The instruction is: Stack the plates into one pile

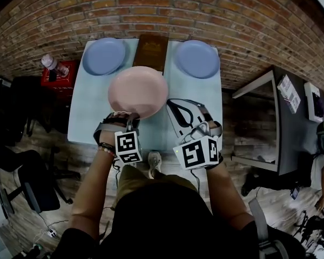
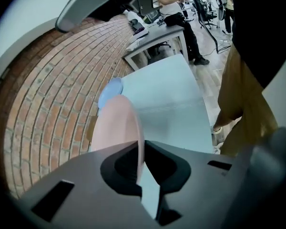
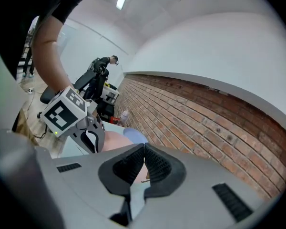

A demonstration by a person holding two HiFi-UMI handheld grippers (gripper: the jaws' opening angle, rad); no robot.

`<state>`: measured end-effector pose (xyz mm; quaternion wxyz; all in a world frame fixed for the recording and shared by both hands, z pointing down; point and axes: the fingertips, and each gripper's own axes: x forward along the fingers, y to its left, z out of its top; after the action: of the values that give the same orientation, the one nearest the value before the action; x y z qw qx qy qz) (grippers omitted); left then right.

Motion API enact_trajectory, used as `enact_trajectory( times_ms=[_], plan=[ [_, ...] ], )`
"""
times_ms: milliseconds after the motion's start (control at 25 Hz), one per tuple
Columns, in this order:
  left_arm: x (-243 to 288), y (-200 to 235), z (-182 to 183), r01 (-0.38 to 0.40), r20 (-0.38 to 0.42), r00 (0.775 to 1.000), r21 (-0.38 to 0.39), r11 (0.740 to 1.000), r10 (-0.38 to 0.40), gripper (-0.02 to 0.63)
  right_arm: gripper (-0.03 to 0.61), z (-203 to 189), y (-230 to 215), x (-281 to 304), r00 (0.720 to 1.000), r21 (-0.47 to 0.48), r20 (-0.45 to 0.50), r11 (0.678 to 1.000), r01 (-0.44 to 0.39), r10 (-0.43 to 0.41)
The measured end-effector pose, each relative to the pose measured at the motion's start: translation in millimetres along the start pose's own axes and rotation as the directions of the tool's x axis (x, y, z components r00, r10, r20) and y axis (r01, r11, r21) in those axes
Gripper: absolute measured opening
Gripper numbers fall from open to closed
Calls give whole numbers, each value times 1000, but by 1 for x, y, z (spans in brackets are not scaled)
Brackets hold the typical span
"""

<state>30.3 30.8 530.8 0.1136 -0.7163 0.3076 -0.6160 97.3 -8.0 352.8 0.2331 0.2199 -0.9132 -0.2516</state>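
Above the near desk edge: pink plate gripped

Nearest, on the left: clamped by the left gripper fingers at its near rim, held tilted clear of the desk top. Just right: right gripper fingers clenched together, empty. Farther back, lying flat: left blue plate and right blue plate at the far corners, brown board between.
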Motion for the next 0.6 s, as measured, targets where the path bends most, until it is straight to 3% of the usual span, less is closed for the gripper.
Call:
enact_trajectory(
  times_ms=[600],
  plan=[
    [-120, 96, 16, -235, -1, 972, 50, 971, 235, 32, 34, 45, -3, 2, 995, -33, 102, 999, -1, 4]
  ],
)
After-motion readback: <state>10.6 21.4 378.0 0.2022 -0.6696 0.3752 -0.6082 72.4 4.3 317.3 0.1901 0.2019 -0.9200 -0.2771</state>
